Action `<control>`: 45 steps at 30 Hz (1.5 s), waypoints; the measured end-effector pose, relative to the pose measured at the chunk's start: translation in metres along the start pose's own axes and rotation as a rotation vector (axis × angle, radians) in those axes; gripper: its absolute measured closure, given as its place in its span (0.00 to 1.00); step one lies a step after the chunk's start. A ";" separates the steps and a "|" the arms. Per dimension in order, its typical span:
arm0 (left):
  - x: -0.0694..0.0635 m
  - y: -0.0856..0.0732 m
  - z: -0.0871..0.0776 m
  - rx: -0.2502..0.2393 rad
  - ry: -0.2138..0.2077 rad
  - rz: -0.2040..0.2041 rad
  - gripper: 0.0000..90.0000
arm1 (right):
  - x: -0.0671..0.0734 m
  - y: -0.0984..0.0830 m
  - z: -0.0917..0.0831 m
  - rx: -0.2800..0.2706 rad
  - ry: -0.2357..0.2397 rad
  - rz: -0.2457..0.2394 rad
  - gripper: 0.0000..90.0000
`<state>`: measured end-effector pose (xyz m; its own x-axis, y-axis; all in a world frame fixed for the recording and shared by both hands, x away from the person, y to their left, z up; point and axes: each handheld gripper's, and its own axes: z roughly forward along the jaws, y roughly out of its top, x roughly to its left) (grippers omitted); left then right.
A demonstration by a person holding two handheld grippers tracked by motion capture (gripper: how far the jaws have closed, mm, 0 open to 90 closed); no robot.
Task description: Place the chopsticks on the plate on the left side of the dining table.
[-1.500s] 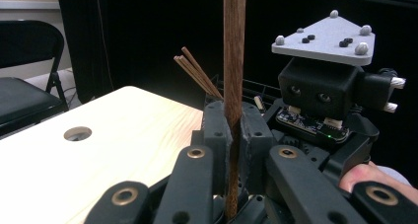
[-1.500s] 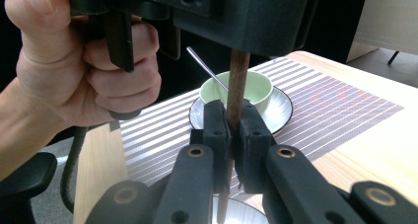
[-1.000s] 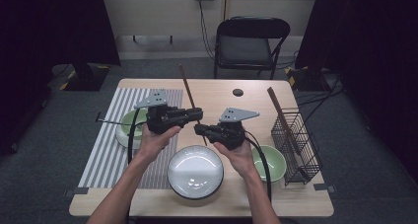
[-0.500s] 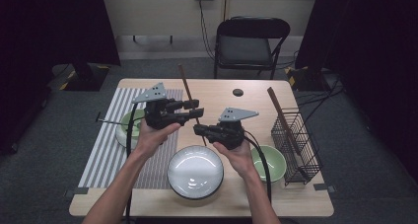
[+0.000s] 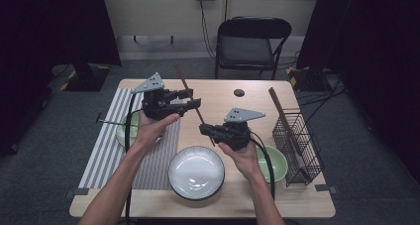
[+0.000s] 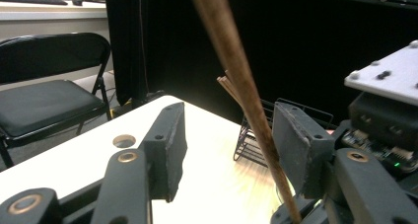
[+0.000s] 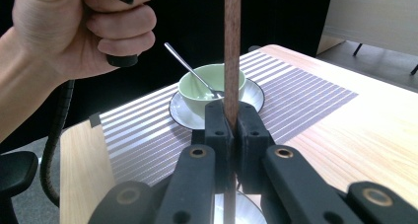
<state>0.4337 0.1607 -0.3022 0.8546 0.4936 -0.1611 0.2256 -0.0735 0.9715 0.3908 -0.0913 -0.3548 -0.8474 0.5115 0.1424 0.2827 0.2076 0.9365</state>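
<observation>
A long brown chopstick slants up over the table. My right gripper is shut on its lower end, and in the right gripper view the stick rises straight from between the closed jaws of that gripper. My left gripper is higher up the stick. Its jaws have just been opening. In the left gripper view the chopstick stands loose between the jaws of this gripper, close to the right-hand one.
A white plate sits at the front middle. A green bowl with a spoon stands on the striped placemat. Another green bowl lies beside a wire basket holding chopsticks. A chair stands behind the table.
The left gripper's jaws have opened off the chopstick, which now stands free between them. The right gripper keeps its hold and has not moved.
</observation>
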 end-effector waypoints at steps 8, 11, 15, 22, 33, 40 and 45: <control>0.000 -0.002 -0.001 0.015 0.015 0.015 0.49 | 0.003 0.000 -0.010 -0.002 -0.020 -0.003 0.95; 0.001 -0.003 -0.001 0.013 0.017 0.012 0.46 | 0.004 0.002 -0.014 -0.002 -0.016 -0.003 0.95; 0.002 -0.006 0.000 0.027 0.041 0.027 0.43 | 0.005 0.005 -0.020 0.006 -0.027 -0.007 0.95; 0.008 -0.016 0.003 0.048 0.043 -0.002 0.38 | 0.002 0.004 -0.032 0.014 -0.032 -0.013 0.95; 0.018 -0.014 -0.011 0.028 0.065 -0.014 0.31 | 0.003 -0.001 -0.038 0.022 -0.023 -0.024 0.95; 0.031 -0.005 -0.025 -0.018 0.108 -0.037 0.31 | 0.000 -0.006 -0.050 0.028 -0.028 -0.029 0.95; 0.036 -0.008 -0.024 0.008 0.127 -0.030 0.31 | -0.002 -0.006 -0.051 0.022 -0.037 -0.024 0.95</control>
<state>0.4516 0.2004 -0.3118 0.7817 0.6012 -0.1662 0.2543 -0.0638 0.9650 0.3679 -0.1356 -0.3441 -0.8371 0.5362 0.1081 0.2730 0.2384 0.9320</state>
